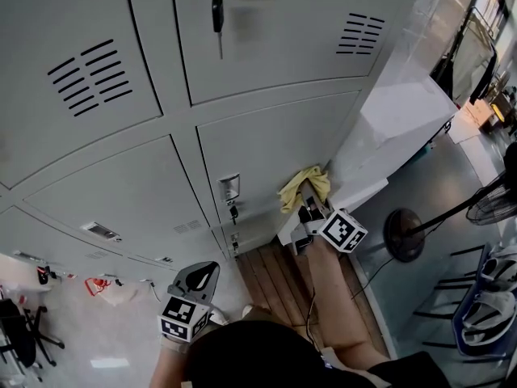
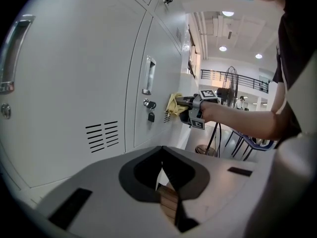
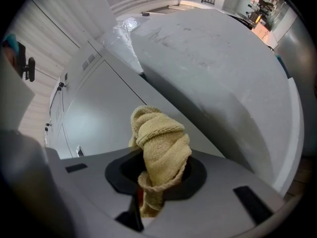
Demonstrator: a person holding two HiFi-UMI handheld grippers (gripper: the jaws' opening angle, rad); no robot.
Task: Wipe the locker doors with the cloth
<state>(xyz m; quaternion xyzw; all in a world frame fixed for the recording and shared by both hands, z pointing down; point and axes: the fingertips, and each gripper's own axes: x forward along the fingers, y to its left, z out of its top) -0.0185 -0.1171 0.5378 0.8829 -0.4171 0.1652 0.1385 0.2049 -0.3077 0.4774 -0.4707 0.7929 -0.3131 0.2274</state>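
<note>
Right tongs (image 3: 153, 185) clamp the cloth (image 3: 161, 143), its bunched end pushed out front, likely so fabric rather than plastic presses the lower door (image 1: 266, 148) near its right edge. Left tongs (image 2: 166, 182) hang low, closed and empty, clear of the wiping.

I'm working in what looks like a locker area of a large hall: a bank of grey metal lockers (image 1: 266, 148) with vent slots (image 1: 89, 75) and a key (image 1: 217, 13) in one door, a standing fan (image 1: 493, 204), chairs (image 1: 485, 314), ceiling lights (image 2: 228, 14) and an upper-floor railing (image 2: 255, 83)
</note>
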